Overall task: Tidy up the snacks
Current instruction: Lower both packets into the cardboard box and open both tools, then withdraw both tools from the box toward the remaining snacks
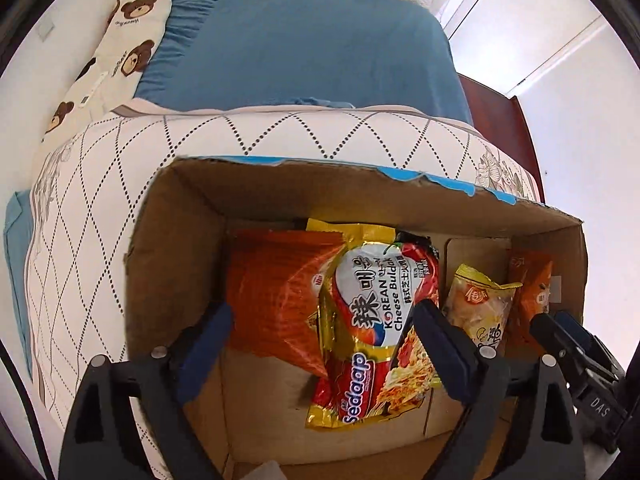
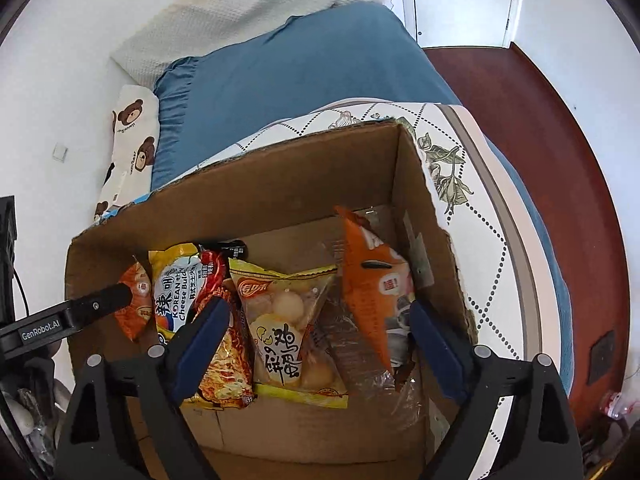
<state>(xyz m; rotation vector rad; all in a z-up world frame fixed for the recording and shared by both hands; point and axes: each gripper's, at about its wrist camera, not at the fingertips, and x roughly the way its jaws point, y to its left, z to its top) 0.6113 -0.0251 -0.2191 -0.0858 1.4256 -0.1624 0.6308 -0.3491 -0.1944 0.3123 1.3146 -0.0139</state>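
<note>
Snacks stand side by side inside the cardboard box (image 2: 280, 184): Sedaap cheese noodle packet (image 1: 372, 320), quail egg pouch (image 2: 288, 328), orange packets. Left gripper (image 1: 324, 312) and right gripper (image 2: 316, 312) hover above, jaws spread, holding nothing.

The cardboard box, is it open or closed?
Open: the cardboard box has no lid over it, and snack packets show inside.

blue bedsheet (image 1: 296, 44) | bear-print pillow (image 1: 120, 44) | quilted mattress (image 1: 100, 184) | possibly wooden floor (image 2: 540, 128)
</note>
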